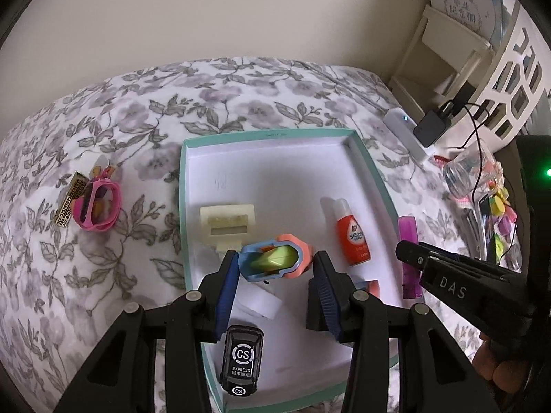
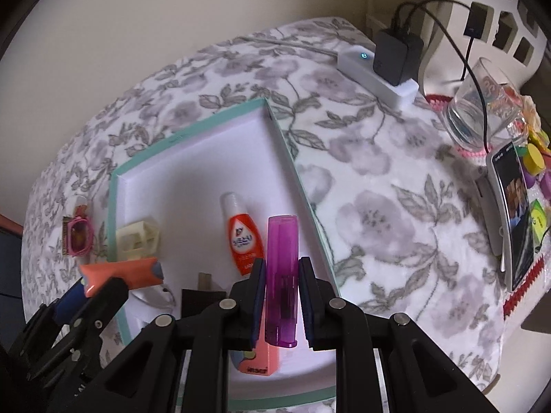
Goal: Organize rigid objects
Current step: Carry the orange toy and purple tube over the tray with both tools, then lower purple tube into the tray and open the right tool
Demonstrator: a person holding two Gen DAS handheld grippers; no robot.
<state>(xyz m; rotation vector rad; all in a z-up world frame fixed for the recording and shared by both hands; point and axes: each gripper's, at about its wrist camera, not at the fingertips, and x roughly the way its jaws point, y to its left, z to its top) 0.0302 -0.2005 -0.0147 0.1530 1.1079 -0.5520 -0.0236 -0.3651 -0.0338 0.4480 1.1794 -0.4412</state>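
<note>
A flowery cloth (image 1: 103, 110) covers the worktop beside a plain cream wall (image 1: 206, 10). On it lies a white tray (image 1: 268, 175) with a green rim. The left gripper (image 1: 275, 268) has its fingers closed on a blue and orange toy (image 1: 275, 258) over the tray. The right gripper (image 2: 282, 275) squeezes a purple tube (image 2: 282, 268) at the tray's 3 o'clock edge. A glass (image 2: 478, 117) stands at 2 o'clock.

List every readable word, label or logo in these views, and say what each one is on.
"CS", "EXPRESS": toy car; the Chinese line under it is too small to read.
"DAS": right gripper.
Orange bottle: Japanese label, blurred.
Round Chinese seal on white board: unreadable.
Orange eraser: print too blurred.
</note>
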